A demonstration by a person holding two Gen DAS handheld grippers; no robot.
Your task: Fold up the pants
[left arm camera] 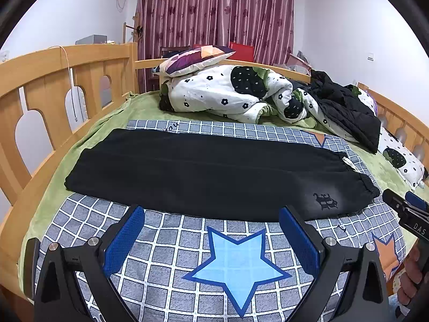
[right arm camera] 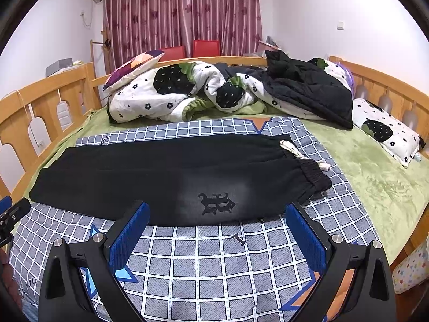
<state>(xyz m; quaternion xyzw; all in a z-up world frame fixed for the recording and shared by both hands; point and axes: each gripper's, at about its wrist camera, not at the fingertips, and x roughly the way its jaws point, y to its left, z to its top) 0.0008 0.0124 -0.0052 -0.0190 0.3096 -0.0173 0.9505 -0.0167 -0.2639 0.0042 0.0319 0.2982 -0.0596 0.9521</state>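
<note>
Black pants (left arm camera: pixel 214 171) laid lengthwise across checked sheet (left arm camera: pixel 171 244), legs stacked, waistband w/ drawstring (right arm camera: pixel 303 153) at right. Left gripper (left arm camera: pixel 211 238) spread wide, empty; right gripper (right arm camera: pixel 217 237) likewise. Probably next: pinch cuff end and waistband, keep edges aligned, fold over evenly.

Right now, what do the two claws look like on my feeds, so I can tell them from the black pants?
Both look alike. The left claw and right claw each have two flat fingers faced with textured blue pads, set on glossy black angular arms with silver round bolts. In the left view, the right claw's body shows white lettering, "DAS". No cables or sleeves show.
</note>
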